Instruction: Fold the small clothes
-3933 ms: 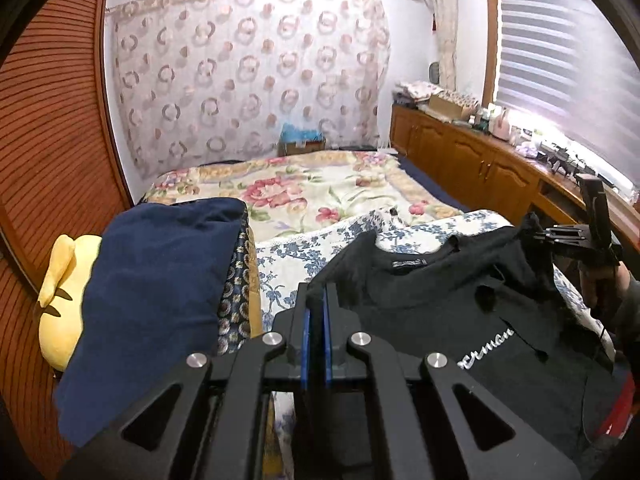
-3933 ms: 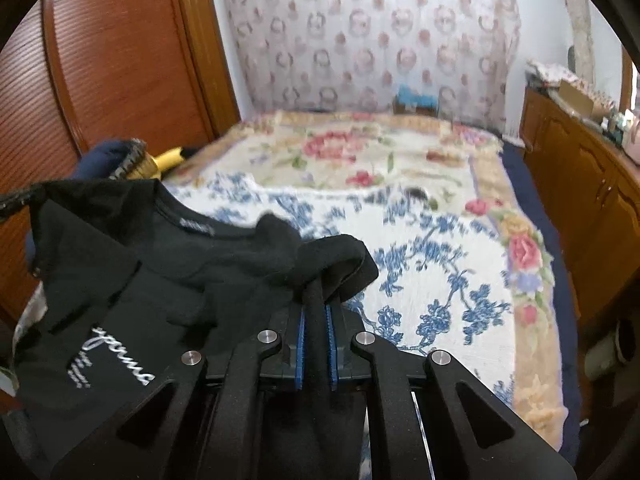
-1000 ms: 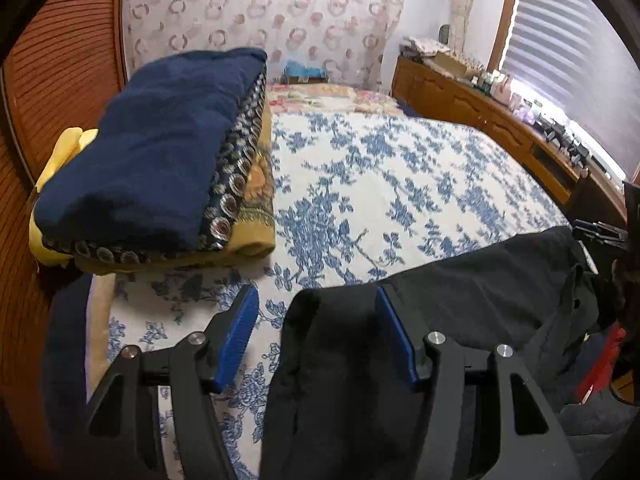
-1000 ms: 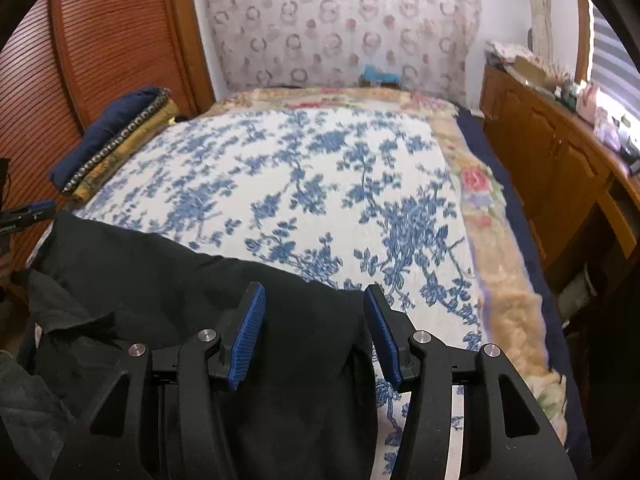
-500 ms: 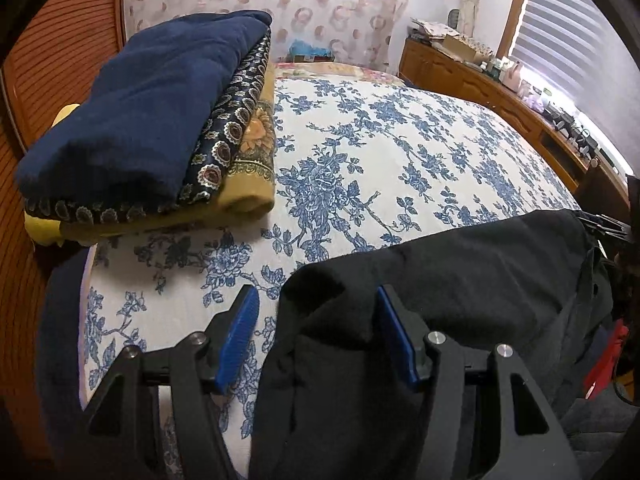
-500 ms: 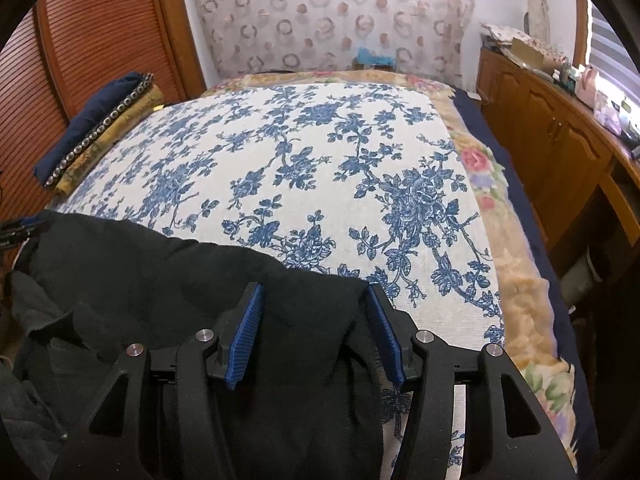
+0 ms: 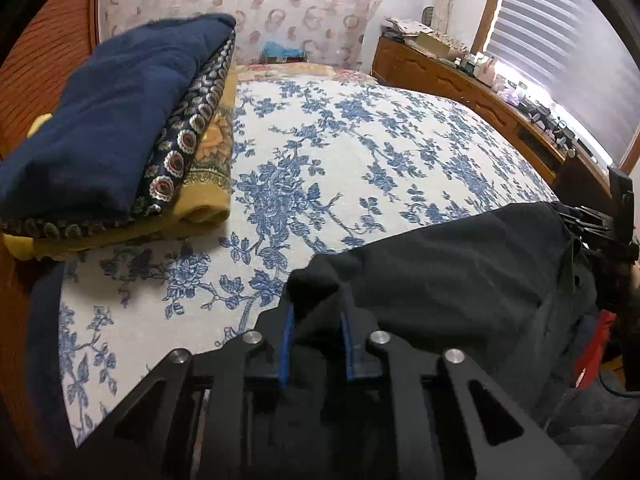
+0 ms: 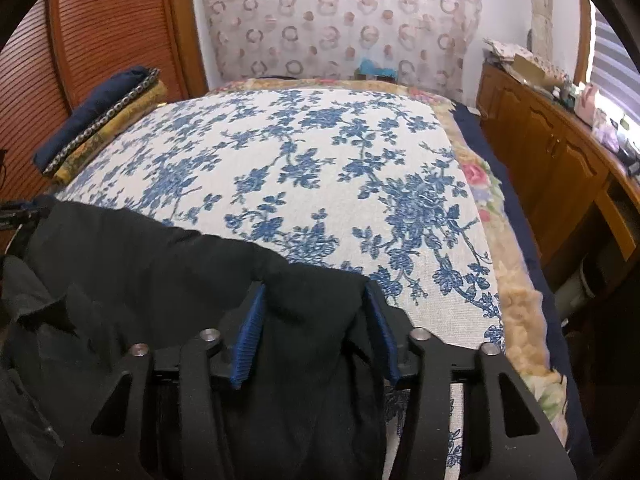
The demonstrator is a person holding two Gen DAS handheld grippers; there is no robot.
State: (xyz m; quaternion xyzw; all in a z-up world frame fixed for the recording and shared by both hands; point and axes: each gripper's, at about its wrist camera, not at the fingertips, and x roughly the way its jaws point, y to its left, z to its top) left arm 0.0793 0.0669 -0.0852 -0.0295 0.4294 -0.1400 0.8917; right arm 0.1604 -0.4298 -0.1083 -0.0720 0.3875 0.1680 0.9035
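Observation:
A black garment (image 7: 460, 272) lies across the near edge of the blue-flowered bed cover (image 7: 360, 152), part of it hanging off the front. My left gripper (image 7: 315, 312) is at the garment's left corner. Its jaws are closing, and a raised ridge of black cloth is pinched between the blue pads. In the right wrist view my right gripper (image 8: 314, 296) is at the right corner of the same garment (image 8: 140, 256). Its jaws are closing but still stand wide, with cloth bulging between the pads. The right gripper (image 7: 600, 228) also shows at the far right of the left wrist view.
A stack of folded blankets (image 7: 112, 120), navy on top and yellow beneath, sits at the bed's left side against a slatted wooden door (image 8: 100, 32). A wooden cabinet (image 8: 560, 152) with clutter on top runs along the right, under a window blind. The bed cover (image 8: 320, 160) stretches beyond the garment.
The left jaws have drawn in from wide apart and gathered a ridge of black cloth. The right jaws have narrowed a little. Seconds ago both grippers held the garment up, shut.

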